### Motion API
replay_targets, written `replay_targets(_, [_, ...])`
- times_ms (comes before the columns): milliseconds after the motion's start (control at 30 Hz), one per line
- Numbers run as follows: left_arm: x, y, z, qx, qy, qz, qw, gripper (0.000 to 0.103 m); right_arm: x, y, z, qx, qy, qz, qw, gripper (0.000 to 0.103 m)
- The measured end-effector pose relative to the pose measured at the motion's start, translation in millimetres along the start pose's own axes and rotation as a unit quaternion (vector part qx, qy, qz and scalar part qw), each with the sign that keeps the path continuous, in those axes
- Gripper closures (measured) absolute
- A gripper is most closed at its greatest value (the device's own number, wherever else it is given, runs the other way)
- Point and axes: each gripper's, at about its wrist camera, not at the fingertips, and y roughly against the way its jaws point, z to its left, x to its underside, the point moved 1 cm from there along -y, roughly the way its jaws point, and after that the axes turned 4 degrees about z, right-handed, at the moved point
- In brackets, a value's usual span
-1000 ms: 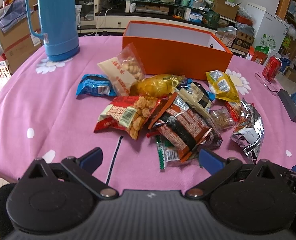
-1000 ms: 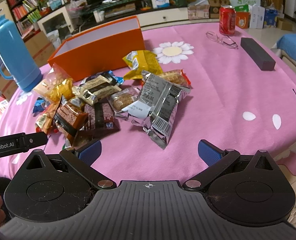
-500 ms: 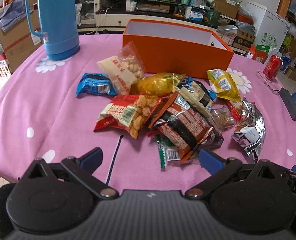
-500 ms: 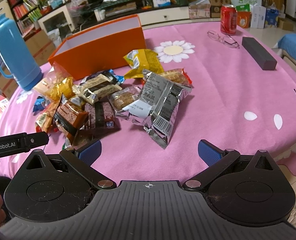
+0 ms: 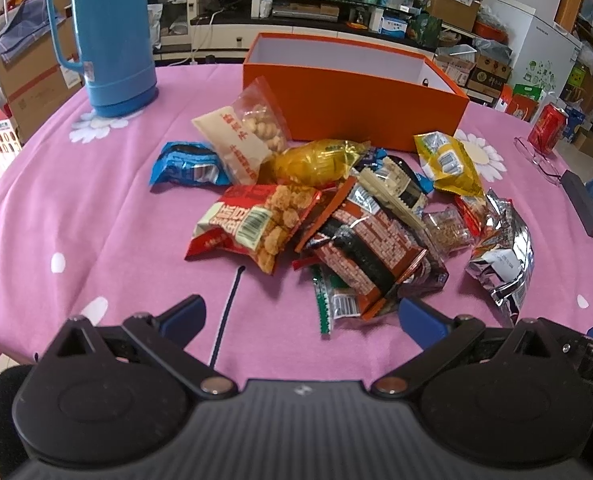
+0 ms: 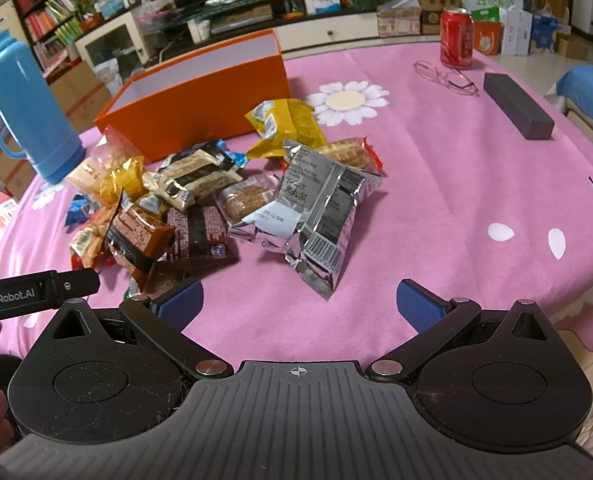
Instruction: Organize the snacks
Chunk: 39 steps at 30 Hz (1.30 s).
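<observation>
A pile of several snack packets lies on the pink tablecloth (image 5: 96, 216) in front of an open orange box (image 5: 352, 108), which also shows in the right wrist view (image 6: 200, 108). The pile holds a red popcorn-chicken packet (image 5: 252, 224), a brown wafer packet (image 5: 368, 248), a blue packet (image 5: 188, 166), a clear biscuit bag (image 5: 244, 136), a gold packet (image 5: 316, 160), a yellow packet (image 5: 448, 162) and a silver packet (image 6: 316, 216). My left gripper (image 5: 302, 316) is open and empty, just short of the pile. My right gripper (image 6: 298, 304) is open and empty, near the silver packet.
A blue thermos (image 5: 108, 36) stands at the back left. A red can (image 6: 456, 38), glasses (image 6: 444, 76) and a dark block (image 6: 518, 106) lie to the right. The left gripper's body (image 6: 36, 292) shows at the right view's left edge.
Both grippers have crept slightly forward toward the pile. Both stay open; no packet has moved.
</observation>
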Motion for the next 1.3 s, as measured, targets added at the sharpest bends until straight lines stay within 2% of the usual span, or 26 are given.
replay_targets(1300, [4.8, -8.4, -2.2, -0.004, -0.009, 0.009, 0.9999, 0.001, 5.8, -7.5, -0.6, -0.003, -0.002, 0.008, 1.0, 0.009])
